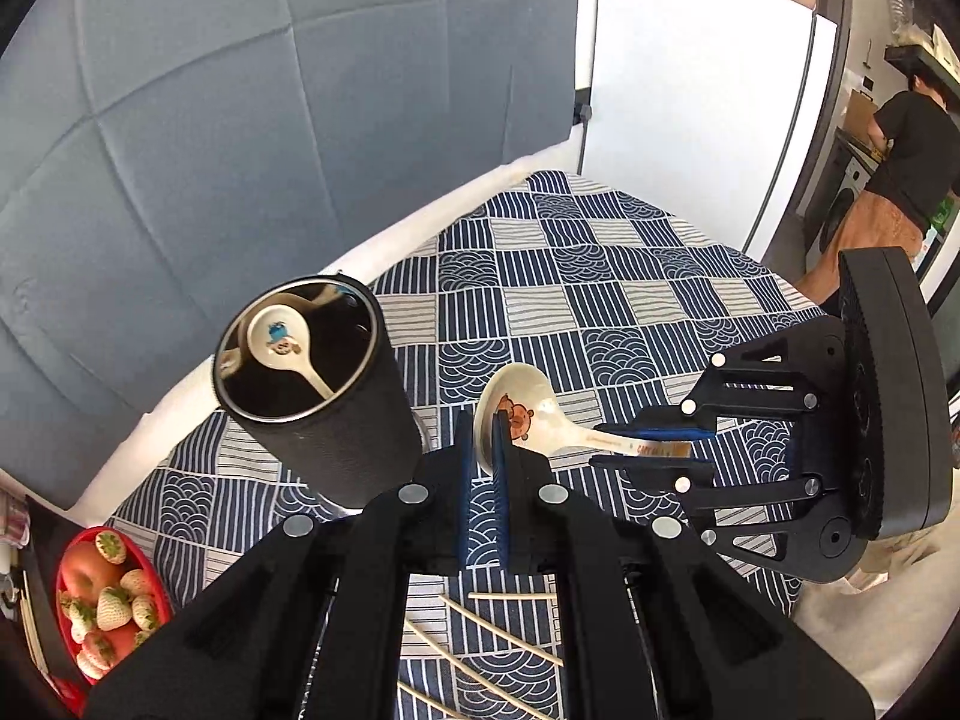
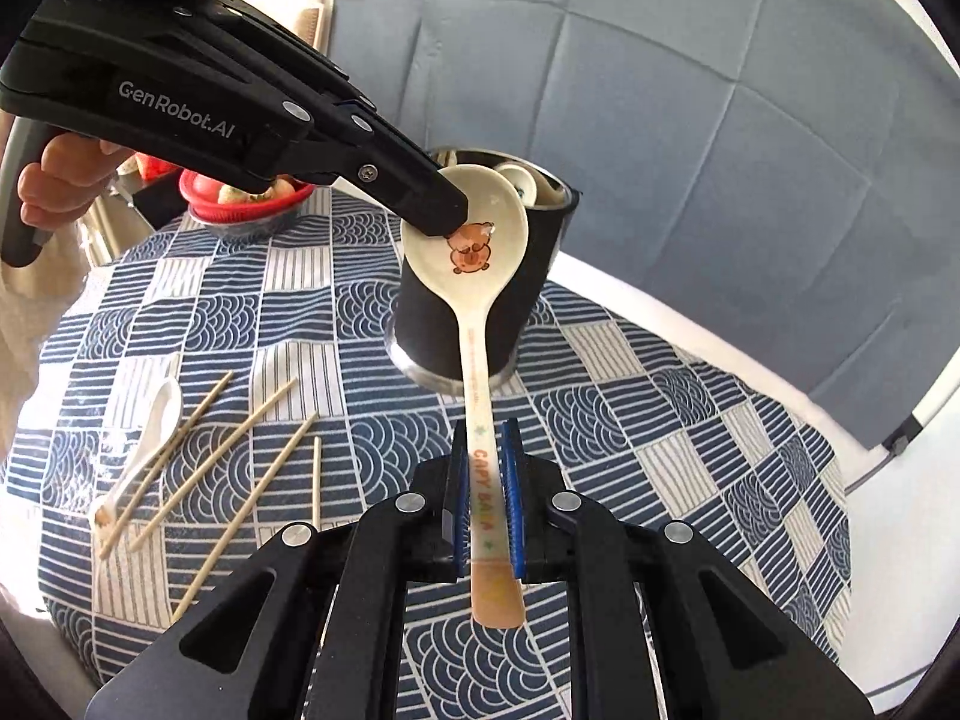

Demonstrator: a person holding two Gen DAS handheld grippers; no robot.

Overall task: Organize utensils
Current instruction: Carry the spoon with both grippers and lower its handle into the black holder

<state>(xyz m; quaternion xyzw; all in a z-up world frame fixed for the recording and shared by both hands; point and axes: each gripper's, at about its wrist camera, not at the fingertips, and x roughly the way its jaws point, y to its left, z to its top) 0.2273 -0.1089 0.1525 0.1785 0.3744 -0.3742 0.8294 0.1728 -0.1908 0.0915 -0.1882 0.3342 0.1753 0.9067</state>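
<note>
Spoon [image 2: 465, 240] held aloft over desk [image 1: 600, 300] w/ blue-and-white patchwork cloth [image 2: 690, 420]: waves, stripes, checks. Left tool [image 1: 483, 438] clamped narrow on bowl rim; right tool [image 2: 486, 480] clamped narrow on handle near its orange end. Cartoon animal printed inside bowl, lettering along handle. Just behind spoon, black cup [image 1: 318, 402] upright on cloth, metal rim and base, 2nd spoon [image 1: 282, 339] w/ blue print already standing inside. Loose on cloth at left of right wrist view: chopsticks [image 2: 240, 468], several, scattered at angles, plus small white spoon [image 2: 153, 426] lying among them, touching one pair. Red bowl [image 1: 108, 588] of pale strawberries and other fruit at desk edge, well apart from cup. Hand [image 2: 54, 180] and cream sleeve visible gripping left tool's handle. Backdrop: grey padded panel [image 1: 240, 90] w/ stitched squares behind desk, white board [image 1: 690, 90] to one side. Beyond board, kitchen area: person [image 1: 900, 150] in dark top and tan skirt, back turned, at counter; bowls stacked on shelf above.
</note>
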